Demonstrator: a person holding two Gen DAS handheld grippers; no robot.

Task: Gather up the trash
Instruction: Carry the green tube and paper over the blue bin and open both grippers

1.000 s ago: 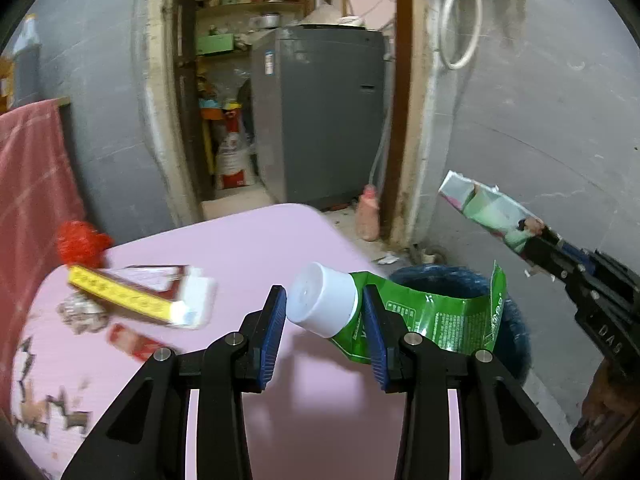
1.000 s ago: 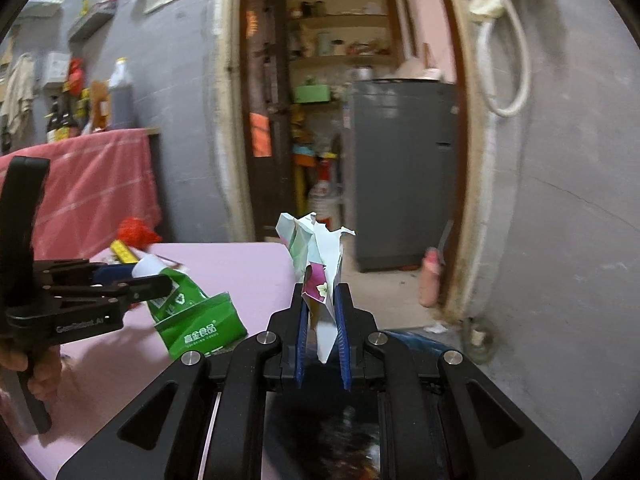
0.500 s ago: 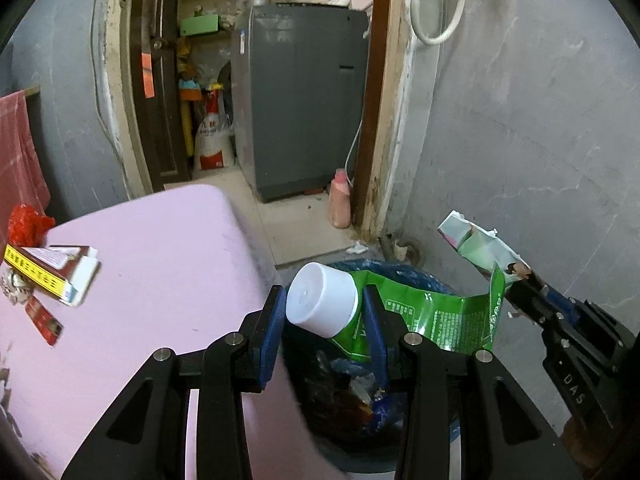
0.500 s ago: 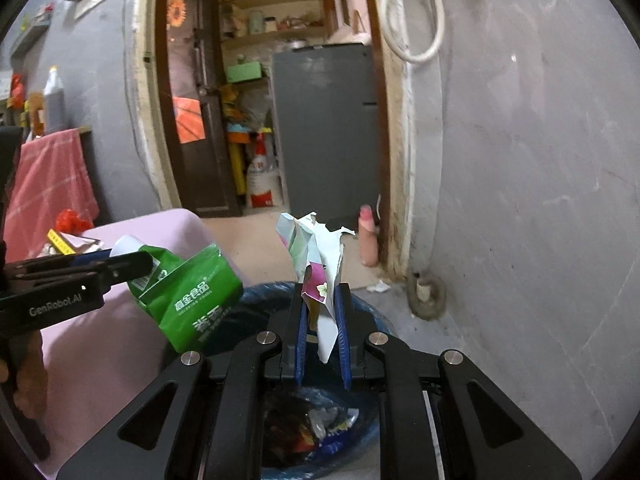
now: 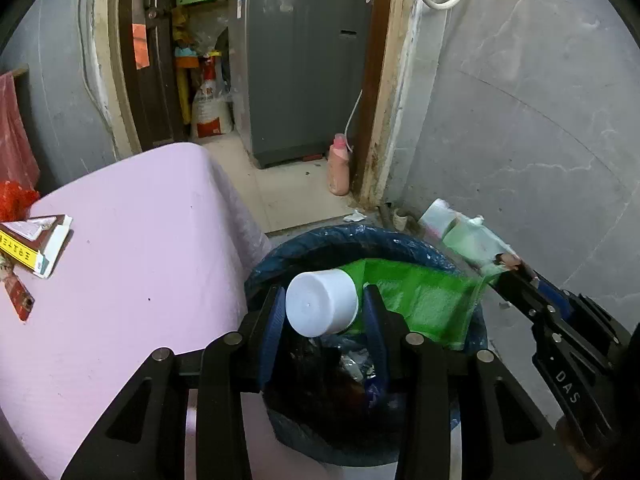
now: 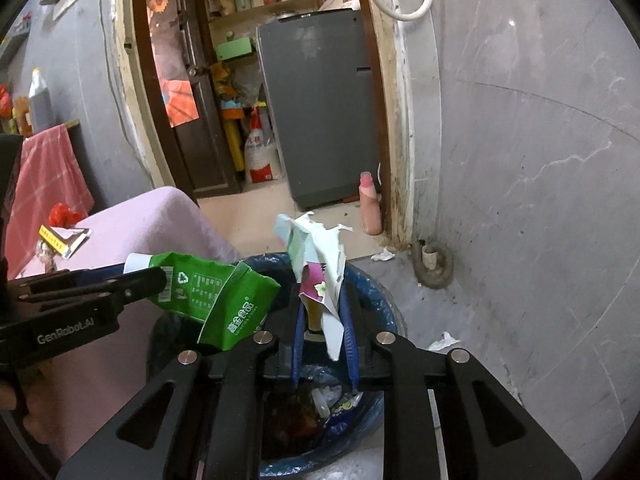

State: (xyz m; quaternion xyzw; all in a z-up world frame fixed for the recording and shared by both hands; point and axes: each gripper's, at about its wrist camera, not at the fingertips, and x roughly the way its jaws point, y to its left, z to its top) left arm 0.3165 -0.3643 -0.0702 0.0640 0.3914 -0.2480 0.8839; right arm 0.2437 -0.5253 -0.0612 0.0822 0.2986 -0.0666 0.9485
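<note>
Hanging over the bin: two pieces of trash, one in each hand-held gripper.

Item one: green pouch with a white screw cap. Left hand-held gripper grips it at the cap, blue pads on either side at a middling width. The pouch body droops across the bin's opening; seen from the right wrist, it hangs above the near rim.

Item two: crumpled paper wrapper, pale green and white with a purple patch. Right hand-held gripper has its jaws opening, narrow; the wrapper stands upright between the blue pads, directly over the bin. Whether the pads press on it cannot be told for sure. From the left wrist, the same wrapper pokes out beyond the bin's far right rim, at the tip of the right hand-held gripper.

Bin: round, lined with a dark blue bag, already part full of mixed rubbish. Stands on the floor, just beside the pink tabletop.

Left on the tabletop: yellow-and-white box, small red packet, red crumpled item.
</note>
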